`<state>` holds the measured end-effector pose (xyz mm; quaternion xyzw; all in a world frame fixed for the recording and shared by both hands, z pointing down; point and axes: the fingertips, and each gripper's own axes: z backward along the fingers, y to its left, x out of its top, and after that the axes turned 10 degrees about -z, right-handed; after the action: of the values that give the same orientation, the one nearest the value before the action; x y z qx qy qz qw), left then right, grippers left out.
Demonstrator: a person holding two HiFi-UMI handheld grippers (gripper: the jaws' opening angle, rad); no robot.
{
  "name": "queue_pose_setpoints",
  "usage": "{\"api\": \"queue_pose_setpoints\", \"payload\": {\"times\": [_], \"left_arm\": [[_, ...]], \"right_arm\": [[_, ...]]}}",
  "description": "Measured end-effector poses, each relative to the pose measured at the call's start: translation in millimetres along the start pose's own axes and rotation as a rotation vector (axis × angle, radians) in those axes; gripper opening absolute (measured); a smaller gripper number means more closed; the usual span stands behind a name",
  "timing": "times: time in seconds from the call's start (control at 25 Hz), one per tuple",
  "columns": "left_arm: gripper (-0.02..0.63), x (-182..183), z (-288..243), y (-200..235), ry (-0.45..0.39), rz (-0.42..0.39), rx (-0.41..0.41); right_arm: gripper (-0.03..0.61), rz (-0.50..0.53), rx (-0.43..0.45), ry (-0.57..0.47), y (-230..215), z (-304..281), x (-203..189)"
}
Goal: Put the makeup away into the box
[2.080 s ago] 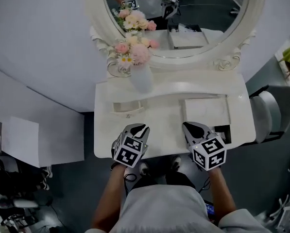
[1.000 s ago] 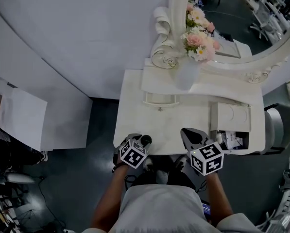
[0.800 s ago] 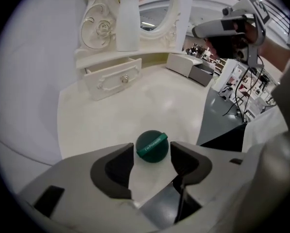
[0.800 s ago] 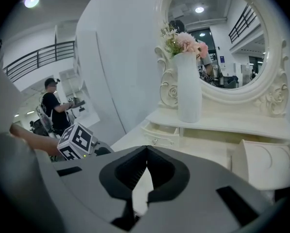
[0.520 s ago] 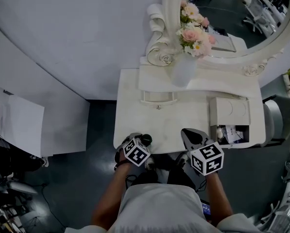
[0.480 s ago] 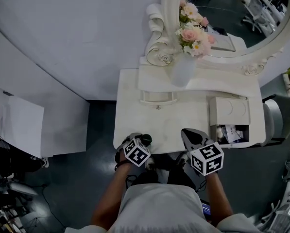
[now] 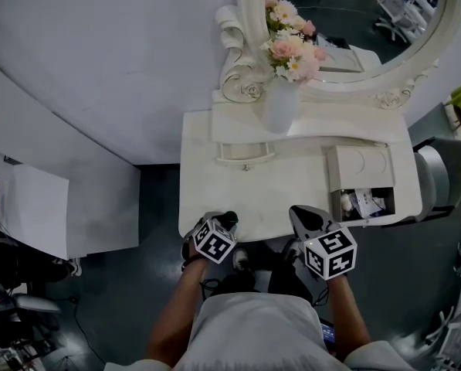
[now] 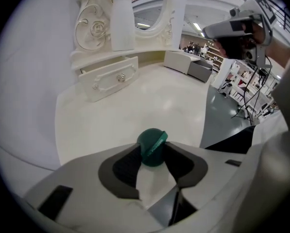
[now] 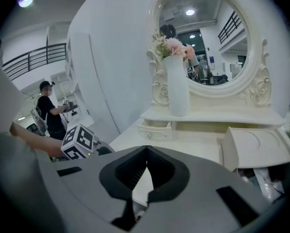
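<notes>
A small round dark-green makeup jar sits between the pads of my left gripper, whose jaws are closing and touch it on both sides. In the head view the left gripper hovers at the white dressing table's front edge. My right gripper is just right of it, with the jaw tips of the right gripper together and nothing between them. The white box stands at the table's right end with its lid up. Several items lie inside.
A white vase of pink flowers and an oval mirror stand on the rear shelf. A small drawer sits below it. A grey chair is right of the table. A person stands in the background.
The head view has swung, so the table and box now sit further left and higher. Both grippers stay at the table's front edge, almost where they were.
</notes>
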<state>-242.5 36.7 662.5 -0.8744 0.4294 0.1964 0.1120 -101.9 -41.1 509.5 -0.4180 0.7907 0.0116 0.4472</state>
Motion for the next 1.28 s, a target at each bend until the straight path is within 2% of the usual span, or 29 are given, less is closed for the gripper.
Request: {"api": "queue_pose_setpoints", "payload": {"times": [0.12,0.4,0.56,0.72,0.92,1.08,1.28], "left_arm": [[0.078,-2.1,0.9,8.0,-0.009,0.015,0.050],[0.067,0.4,0.6,10.6,0.004,0.019,0.069],[0.066,21.7,5.8,9.6,-0.024,0.008,0.091],[0.066,64.9,13.8,5.4,-0.081,-0.037,0.101],[0.067,141.5,21.5,-11.6,-0.179,-0.133,0.088],[0.067,203.3,14.9,-42.7,-0.235,-0.230,0.031],[0.067,262.7,-12.6,-91.2,-0.250,-0.326,-0.067]], "right_arm": [[-0.006,-0.012,-0.007,-0.006,-3.3,6.1,-4.8],[-0.006,-0.032,-0.027,-0.023,-19.2,20.8,-9.7],[-0.006,-0.043,-0.045,-0.042,-36.3,32.0,-6.7],[-0.006,-0.059,-0.072,-0.063,-59.6,47.6,-4.0],[-0.006,-0.087,-0.118,-0.092,-95.3,72.9,-3.7],[-0.006,-0.123,-0.160,-0.117,-127.8,97.1,-6.7],[-0.005,-0.168,-0.215,-0.143,-170.5,129.4,-13.7]]}}
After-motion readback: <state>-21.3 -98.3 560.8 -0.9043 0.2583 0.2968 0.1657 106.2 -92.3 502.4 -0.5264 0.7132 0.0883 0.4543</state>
